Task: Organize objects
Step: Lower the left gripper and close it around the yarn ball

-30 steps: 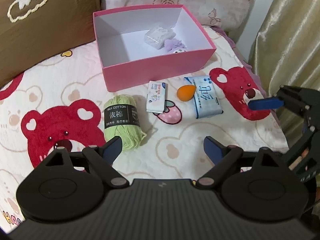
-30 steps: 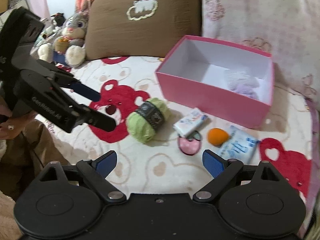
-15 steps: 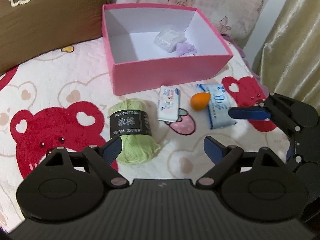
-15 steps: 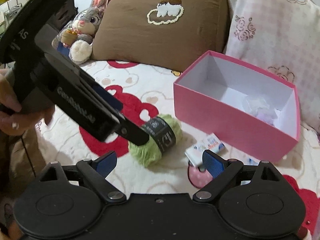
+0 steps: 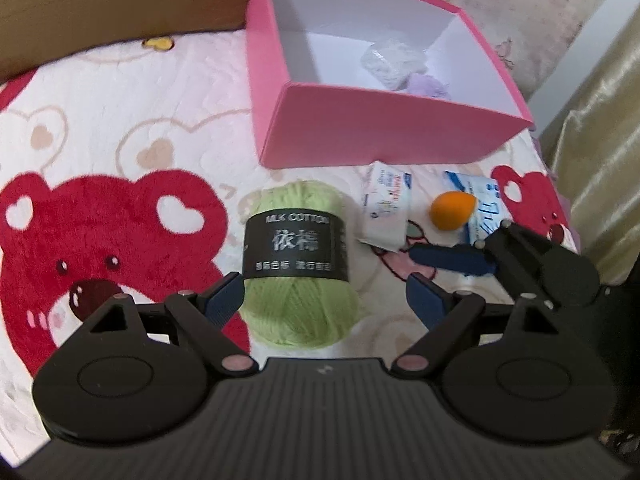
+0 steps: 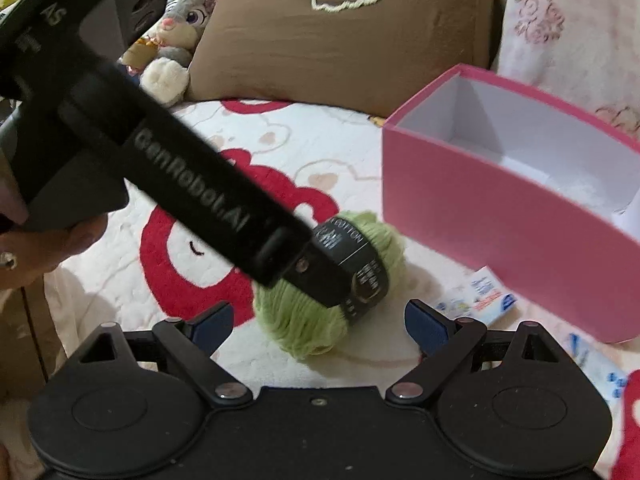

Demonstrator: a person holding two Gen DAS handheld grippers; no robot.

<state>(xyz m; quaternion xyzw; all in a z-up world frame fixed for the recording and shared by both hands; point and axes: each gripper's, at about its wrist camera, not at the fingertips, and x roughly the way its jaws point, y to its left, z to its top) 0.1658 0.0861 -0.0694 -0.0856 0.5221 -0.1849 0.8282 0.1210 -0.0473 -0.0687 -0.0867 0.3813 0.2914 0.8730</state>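
A green yarn ball (image 5: 298, 264) with a black label lies on the bear-print blanket, just ahead of my open left gripper (image 5: 322, 300), between its fingers. It also shows in the right wrist view (image 6: 340, 280), partly behind the left gripper's body (image 6: 180, 184). My right gripper (image 6: 320, 322) is open and empty, close to the yarn; its finger (image 5: 448, 258) reaches in from the right. A pink box (image 5: 360, 80) behind holds a white packet and a purple item. A small tissue pack (image 5: 386, 210), an orange sponge (image 5: 452, 210) and a blue-white pack (image 5: 484, 208) lie before the box.
A brown pillow (image 6: 340, 36) and a plush rabbit (image 6: 176, 36) stand at the back. A floral pillow (image 6: 568, 20) is behind the box. A gold curtain (image 5: 600, 120) hangs at the bed's right edge.
Both grippers have moved in towards the yarn ball, which now sits between the left gripper's fingers. The right gripper's finger has come closer to the left gripper.
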